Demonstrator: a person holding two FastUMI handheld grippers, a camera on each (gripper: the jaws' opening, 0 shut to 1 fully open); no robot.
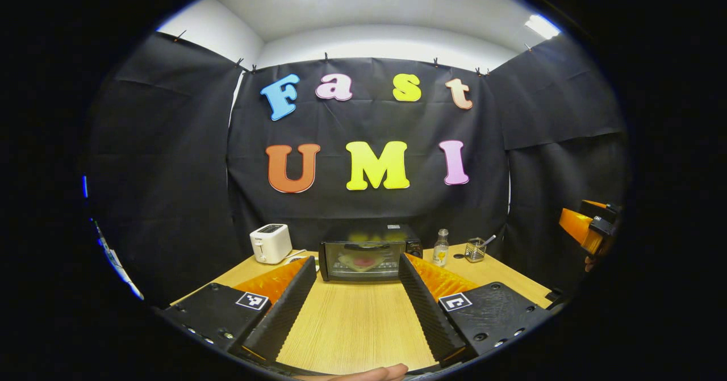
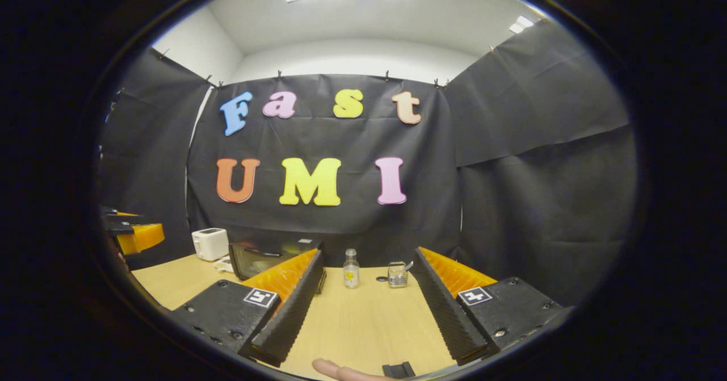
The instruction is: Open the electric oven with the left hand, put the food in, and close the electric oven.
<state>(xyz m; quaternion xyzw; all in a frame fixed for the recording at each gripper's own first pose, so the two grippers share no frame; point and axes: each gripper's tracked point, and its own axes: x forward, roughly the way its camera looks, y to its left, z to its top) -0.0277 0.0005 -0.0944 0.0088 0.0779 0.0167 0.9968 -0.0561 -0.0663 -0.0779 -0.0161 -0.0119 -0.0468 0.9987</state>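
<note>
A small black electric oven (image 1: 369, 253) stands at the back of the wooden table (image 1: 352, 324) with its glass door shut; something pinkish, the food (image 1: 362, 262), shows through the glass. My left gripper (image 1: 356, 267) is held well short of the oven, open, with nothing between its fingers. At the far right of the left gripper view is the right gripper (image 1: 590, 227). In the right gripper view the oven (image 2: 267, 258) sits back left, partly hidden by a finger. My right gripper (image 2: 369, 262) is open and empty above the table, and the left gripper (image 2: 133, 233) shows at the far left.
A white toaster (image 1: 271, 243) stands left of the oven. To its right are a small clear bottle (image 1: 441, 248) and a little glass holder (image 1: 475, 250) with a utensil. Black cloth walls close the booth on three sides. A fingertip (image 2: 335, 369) shows at the bottom edge.
</note>
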